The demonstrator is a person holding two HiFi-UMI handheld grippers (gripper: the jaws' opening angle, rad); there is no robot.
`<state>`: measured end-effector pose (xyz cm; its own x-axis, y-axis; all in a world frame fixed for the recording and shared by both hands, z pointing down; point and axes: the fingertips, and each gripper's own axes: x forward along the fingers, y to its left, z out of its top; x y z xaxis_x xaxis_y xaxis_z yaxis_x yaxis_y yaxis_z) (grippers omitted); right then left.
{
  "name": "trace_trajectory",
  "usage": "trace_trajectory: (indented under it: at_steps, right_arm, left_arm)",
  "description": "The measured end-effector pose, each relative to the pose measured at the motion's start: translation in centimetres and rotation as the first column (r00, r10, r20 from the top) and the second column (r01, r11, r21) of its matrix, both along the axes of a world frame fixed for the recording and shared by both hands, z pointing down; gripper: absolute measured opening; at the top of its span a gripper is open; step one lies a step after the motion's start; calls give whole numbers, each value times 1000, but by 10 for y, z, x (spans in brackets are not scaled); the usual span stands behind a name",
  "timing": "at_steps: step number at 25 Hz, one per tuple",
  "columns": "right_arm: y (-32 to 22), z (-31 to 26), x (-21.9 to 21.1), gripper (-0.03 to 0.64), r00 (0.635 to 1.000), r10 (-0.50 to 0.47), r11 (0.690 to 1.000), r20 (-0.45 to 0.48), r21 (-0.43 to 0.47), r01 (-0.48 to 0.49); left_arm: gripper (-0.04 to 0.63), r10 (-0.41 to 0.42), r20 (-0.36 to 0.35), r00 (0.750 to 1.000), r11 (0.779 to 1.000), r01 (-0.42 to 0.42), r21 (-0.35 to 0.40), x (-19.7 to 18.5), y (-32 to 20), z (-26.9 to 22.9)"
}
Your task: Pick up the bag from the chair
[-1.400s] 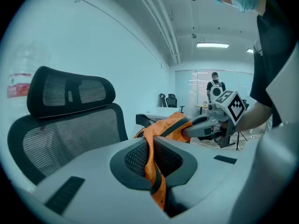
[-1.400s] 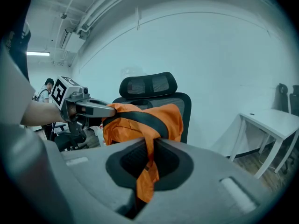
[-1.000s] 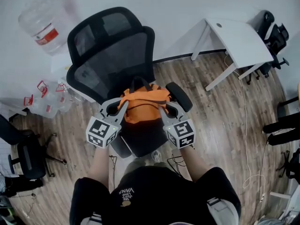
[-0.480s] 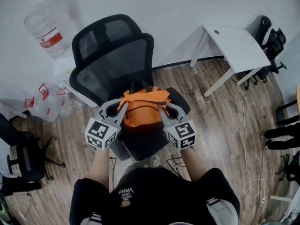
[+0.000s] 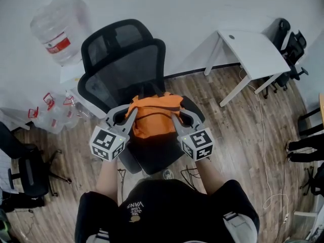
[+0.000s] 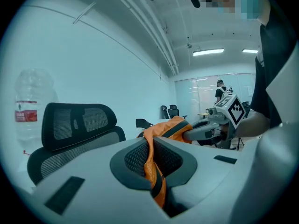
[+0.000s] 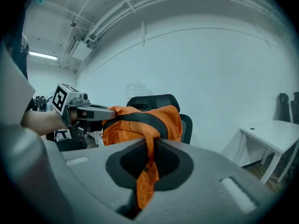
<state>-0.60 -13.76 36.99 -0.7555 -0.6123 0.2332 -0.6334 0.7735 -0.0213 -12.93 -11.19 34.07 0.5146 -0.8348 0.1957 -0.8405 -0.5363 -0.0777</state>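
Observation:
An orange bag (image 5: 153, 115) with black straps hangs between my two grippers above the seat of a black mesh office chair (image 5: 124, 67). My left gripper (image 5: 130, 116) is shut on the bag's left side, with orange fabric (image 6: 153, 171) pinched between its jaws. On the other side my right gripper (image 5: 175, 118) is shut on a fold of the bag (image 7: 145, 171). In the right gripper view the bag's body (image 7: 140, 122) sits in front of the chair back (image 7: 156, 101). Each gripper shows in the other's view.
A large water bottle (image 5: 61, 27) stands at the wall, left of the chair. Clear plastic bags (image 5: 48, 110) lie on the wooden floor at the left. A white table (image 5: 253, 49) is at the right, with black chairs (image 5: 291, 39) beyond it. Another chair (image 5: 23, 166) is at the lower left.
Both grippers have risen a little with the bag, which now sits slightly higher over the seat. The jaws have stayed shut on it.

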Motion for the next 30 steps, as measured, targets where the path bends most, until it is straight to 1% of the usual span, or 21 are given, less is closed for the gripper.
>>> trace_trajectory:
  at_steps: [14, 30]
  right_arm:
    - [10, -32, -1, 11, 1000, 5, 999, 27, 32, -6]
    - [5, -61, -8, 11, 998, -1, 999, 61, 54, -3]
  left_arm:
    - [21, 10, 0, 1000, 998, -10, 57, -1, 10, -34]
    - [21, 8, 2, 1000, 994, -9, 112, -7, 7, -65]
